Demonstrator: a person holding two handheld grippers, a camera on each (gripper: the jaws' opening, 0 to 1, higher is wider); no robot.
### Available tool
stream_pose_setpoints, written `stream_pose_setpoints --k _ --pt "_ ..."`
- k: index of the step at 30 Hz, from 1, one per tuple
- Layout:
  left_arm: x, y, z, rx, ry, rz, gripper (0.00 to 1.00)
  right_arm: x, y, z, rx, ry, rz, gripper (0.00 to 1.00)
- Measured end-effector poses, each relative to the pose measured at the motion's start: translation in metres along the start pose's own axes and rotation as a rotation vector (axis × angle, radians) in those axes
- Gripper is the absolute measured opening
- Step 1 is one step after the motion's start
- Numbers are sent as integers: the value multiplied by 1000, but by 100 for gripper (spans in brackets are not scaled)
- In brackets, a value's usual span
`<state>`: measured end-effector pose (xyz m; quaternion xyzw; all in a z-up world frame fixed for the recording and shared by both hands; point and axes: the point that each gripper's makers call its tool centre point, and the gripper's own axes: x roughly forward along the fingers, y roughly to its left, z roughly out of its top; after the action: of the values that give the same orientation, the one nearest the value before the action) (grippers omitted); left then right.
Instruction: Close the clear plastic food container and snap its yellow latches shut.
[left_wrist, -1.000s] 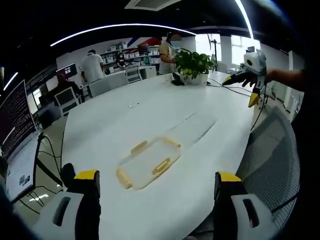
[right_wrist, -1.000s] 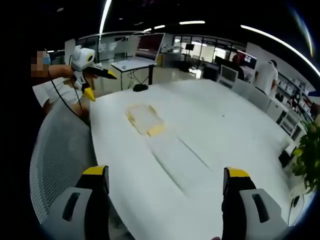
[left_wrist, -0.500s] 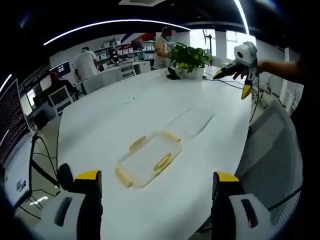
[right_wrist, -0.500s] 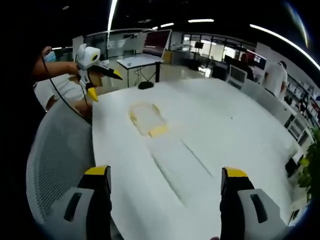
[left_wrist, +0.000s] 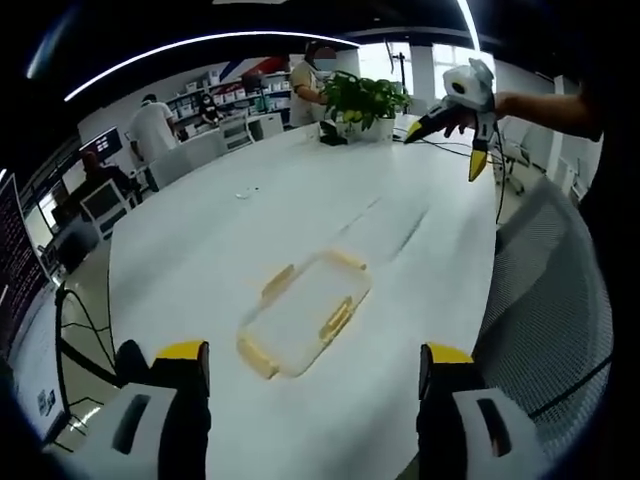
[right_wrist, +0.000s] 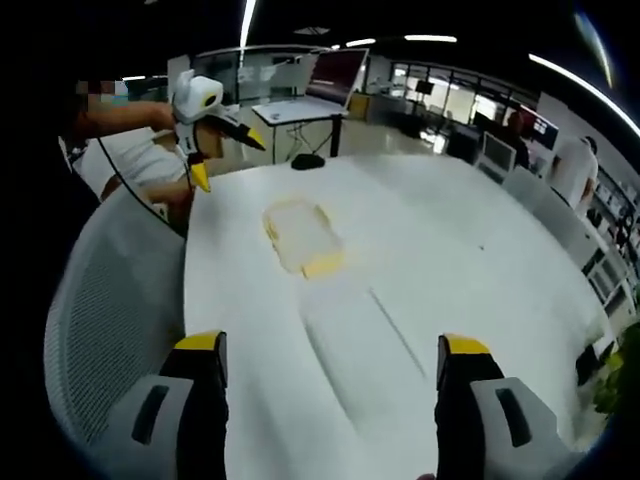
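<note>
You have brought your left gripper (left_wrist: 310, 410) a little nearer the container (left_wrist: 305, 312), which lies on the white table (left_wrist: 200, 260); your right gripper (right_wrist: 330, 405) hovers well off. Both jaw pairs gape, empty. It looks light, slick plastic: press down on the yellow latches (left_wrist: 335, 318), not the flexing lid.

The food container (left_wrist: 303, 313) is made of clear plastic, thin and slightly glossy, so the white table (left_wrist: 300, 220) is seen through it. Its latches (left_wrist: 336, 319) are of opaque yellow plastic. The table top looks smooth, with a soft sheen where light is reflected. The chair back (left_wrist: 545, 300) is covered with a grey mesh cloth, matt and finely textured. The left gripper (left_wrist: 305, 420) and the right gripper (right_wrist: 330, 405) are built of matt grey plastic, with yellow plastic tips.
</note>
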<state>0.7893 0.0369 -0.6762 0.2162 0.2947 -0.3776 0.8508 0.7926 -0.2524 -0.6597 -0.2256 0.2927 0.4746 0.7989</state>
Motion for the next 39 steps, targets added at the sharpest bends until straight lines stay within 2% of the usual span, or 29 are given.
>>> stream_pose_setpoints --k 16,39 --pt "23 11 -11 78 58 -54 76 31 -4 19 -48 32 47 76" --pt "53 35 -30 234 148 -141 62 86 1 40 -126 119 110 62"
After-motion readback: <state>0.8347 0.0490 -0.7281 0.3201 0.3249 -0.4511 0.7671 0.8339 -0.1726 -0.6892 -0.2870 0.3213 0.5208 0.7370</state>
